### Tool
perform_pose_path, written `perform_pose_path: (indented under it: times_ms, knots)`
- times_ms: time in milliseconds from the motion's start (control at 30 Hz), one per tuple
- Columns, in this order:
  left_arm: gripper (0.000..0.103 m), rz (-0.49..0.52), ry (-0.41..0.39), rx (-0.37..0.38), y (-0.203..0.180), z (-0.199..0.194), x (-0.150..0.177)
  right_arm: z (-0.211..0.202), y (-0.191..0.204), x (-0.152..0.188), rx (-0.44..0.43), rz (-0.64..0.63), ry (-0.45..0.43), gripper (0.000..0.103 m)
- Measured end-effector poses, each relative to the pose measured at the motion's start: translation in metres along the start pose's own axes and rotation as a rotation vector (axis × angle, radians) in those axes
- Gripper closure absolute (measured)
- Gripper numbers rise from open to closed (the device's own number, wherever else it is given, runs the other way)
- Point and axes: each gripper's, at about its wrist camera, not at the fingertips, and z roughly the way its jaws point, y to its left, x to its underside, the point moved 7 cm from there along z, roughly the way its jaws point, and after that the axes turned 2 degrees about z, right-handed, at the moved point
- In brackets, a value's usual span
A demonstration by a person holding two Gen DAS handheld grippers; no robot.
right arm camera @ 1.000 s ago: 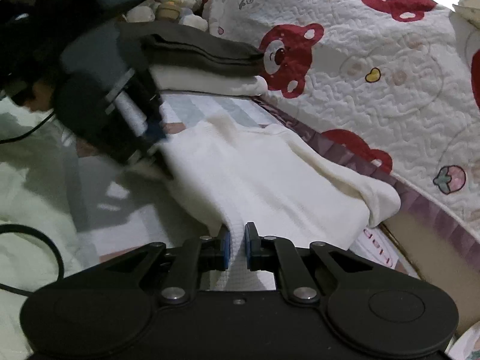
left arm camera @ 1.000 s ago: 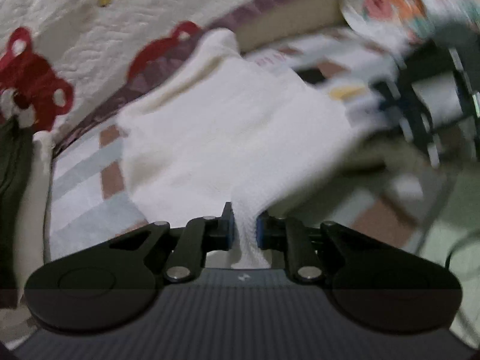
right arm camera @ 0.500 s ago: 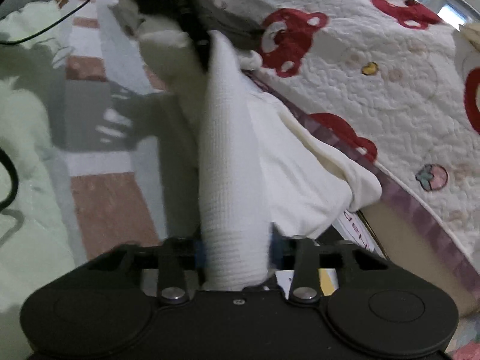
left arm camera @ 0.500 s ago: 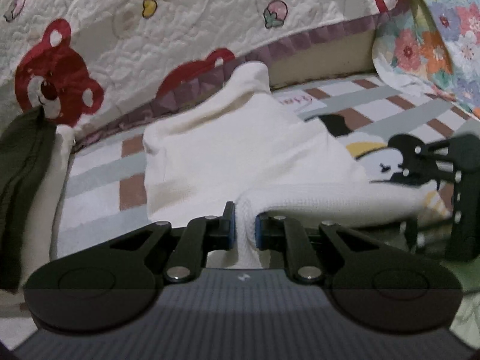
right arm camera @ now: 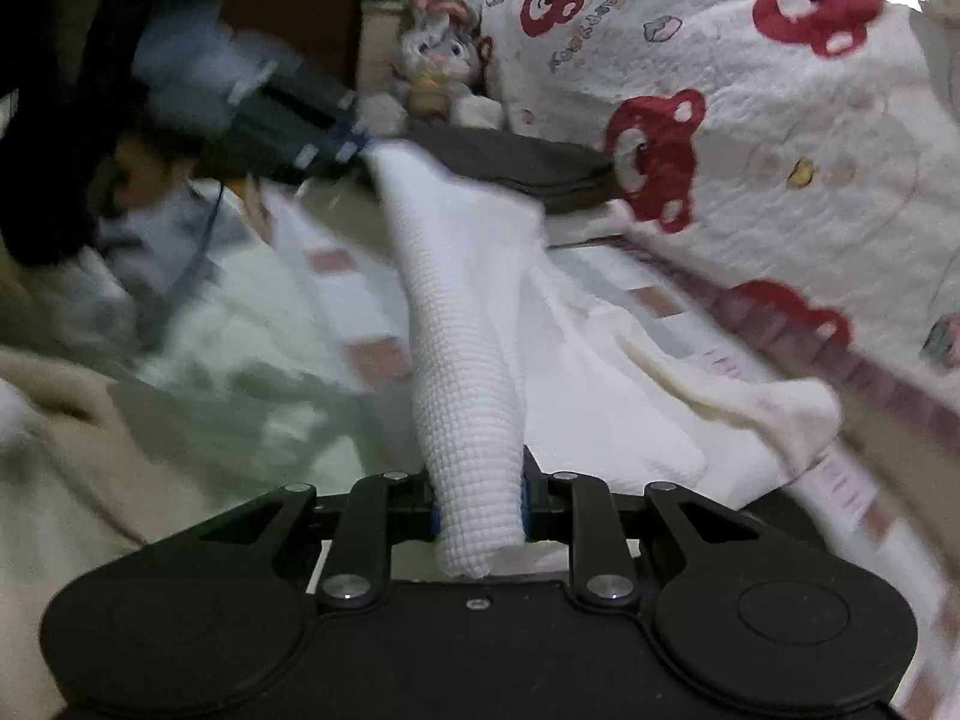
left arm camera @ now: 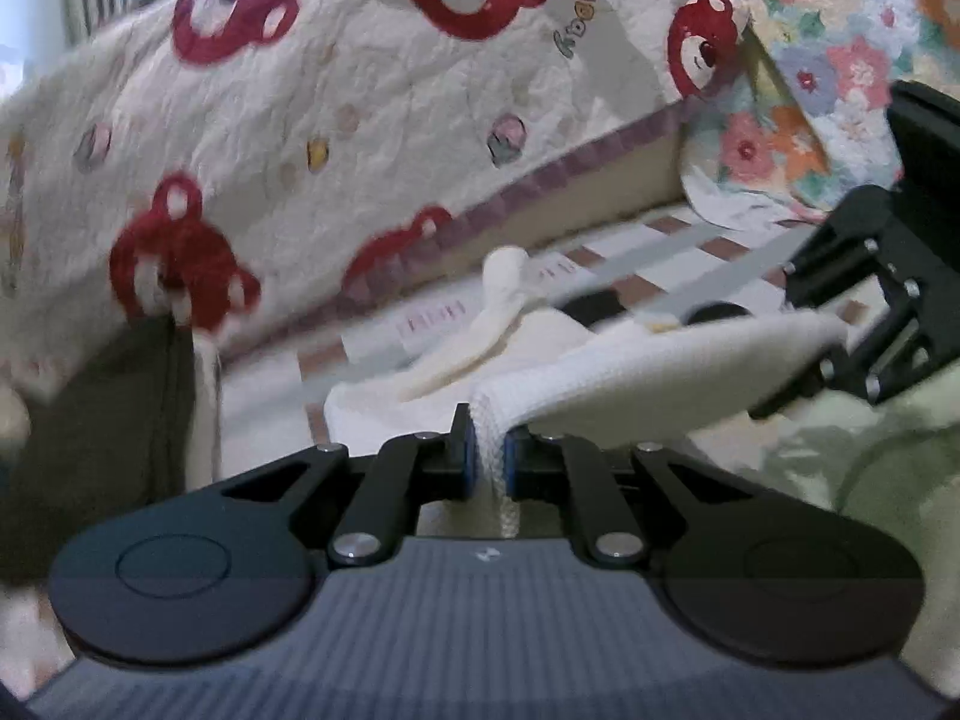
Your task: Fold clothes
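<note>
Both the left gripper (left arm camera: 487, 463) and right gripper (right arm camera: 479, 510) pinched the cream waffle-knit garment (right arm camera: 474, 360), its edge lifted mid-fold off the striped bedsheet (left arm camera: 708, 252); next, carrying it toward twelve o'clock seemed likely.

Both views sit low and close behind their own tool, looking forward along its fingers over the checked bed surface (left arm camera: 678, 276). Each faces the other across the white garment (right arm camera: 468, 372), and both share the bear-print quilt (left arm camera: 372, 120) beyond.
</note>
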Motion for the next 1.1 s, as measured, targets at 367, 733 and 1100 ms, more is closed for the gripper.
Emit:
perform_pose_path:
  times_ms: [367,733,1100]
  knots:
    - [0.094,-0.089,0.099,-0.004,-0.024,-0.054,0.035,-0.05,0.031,0.004,-0.345,0.389,-0.009,0.077]
    - [0.094,0.047,0.099,-0.034,-0.014,-0.001,-0.035,-0.058,-0.022,0.009,-0.291,0.529,-0.193,0.077]
    - [0.091,0.004,0.18,-0.119,0.039,0.189,-0.037,0.043,-0.176,0.009,-0.162,0.716,-0.126,0.074]
